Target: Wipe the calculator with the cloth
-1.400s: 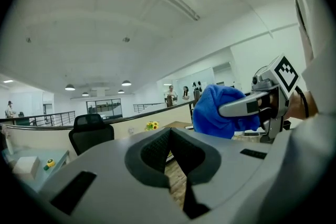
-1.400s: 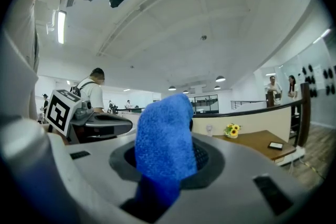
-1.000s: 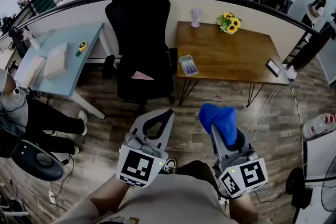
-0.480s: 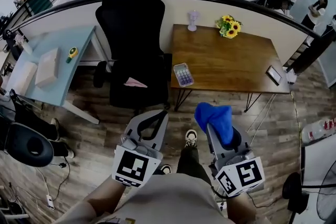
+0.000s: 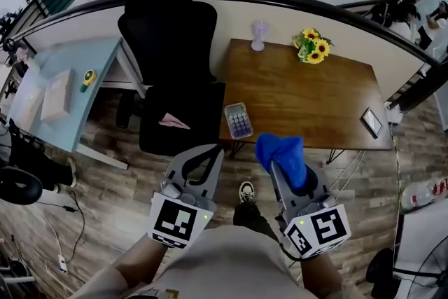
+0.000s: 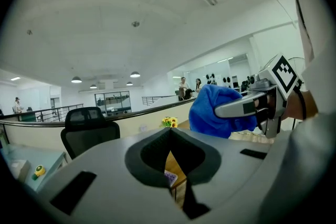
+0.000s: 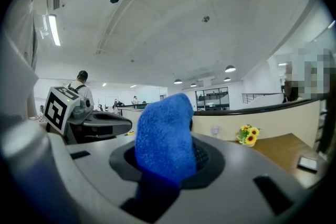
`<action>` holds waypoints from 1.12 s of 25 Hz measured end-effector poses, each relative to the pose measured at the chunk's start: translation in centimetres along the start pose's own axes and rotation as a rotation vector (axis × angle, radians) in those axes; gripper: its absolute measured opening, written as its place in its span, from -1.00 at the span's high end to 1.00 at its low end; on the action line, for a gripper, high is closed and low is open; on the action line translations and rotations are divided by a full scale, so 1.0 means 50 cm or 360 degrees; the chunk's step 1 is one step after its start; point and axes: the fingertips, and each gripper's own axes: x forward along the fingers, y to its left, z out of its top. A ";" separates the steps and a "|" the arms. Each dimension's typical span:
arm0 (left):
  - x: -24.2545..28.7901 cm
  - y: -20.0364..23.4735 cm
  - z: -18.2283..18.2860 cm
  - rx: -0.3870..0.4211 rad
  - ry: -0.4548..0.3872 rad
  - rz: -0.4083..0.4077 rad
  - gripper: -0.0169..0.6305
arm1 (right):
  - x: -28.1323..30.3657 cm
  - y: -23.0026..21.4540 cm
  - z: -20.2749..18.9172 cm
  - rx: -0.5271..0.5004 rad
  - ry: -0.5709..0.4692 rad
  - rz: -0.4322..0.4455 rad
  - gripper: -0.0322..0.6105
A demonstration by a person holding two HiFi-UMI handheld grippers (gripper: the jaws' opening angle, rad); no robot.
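The right gripper (image 5: 288, 171) pinched the cloth (image 5: 279, 148) tight, ready for wiping. The calculator (image 5: 239, 120) lay ahead of the left gripper (image 5: 216, 150), whose jaws were together, empty.

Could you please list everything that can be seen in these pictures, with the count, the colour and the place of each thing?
table: one, brown wood, against the wall
calculator: one, grey, table's near left corner
flowers: one bunch, yellow, table's far side
ornament: one, pale, table's far left
phone: one, dark, table's right edge
chair: one, black, left of the table
pink item: one, on the chair seat
desk: one, light blue, far left
boxes: two, pale, on the desk
cloth: one, blue, in the right claw
left claw: shut, empty
right claw: shut on the cloth
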 end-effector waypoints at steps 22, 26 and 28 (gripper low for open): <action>0.346 0.150 -0.018 -0.0084 0.0211 0.0385 0.94 | 0.336 -0.297 0.017 -0.0032 0.0102 0.0432 0.48; 0.352 0.159 -0.027 -0.0095 0.0231 0.0409 0.94 | 0.355 -0.295 0.012 -0.0036 0.0121 0.0475 0.48; 0.351 0.164 -0.034 -0.0094 0.0247 0.0419 0.94 | 0.362 -0.292 0.010 -0.0038 0.0125 0.0486 0.48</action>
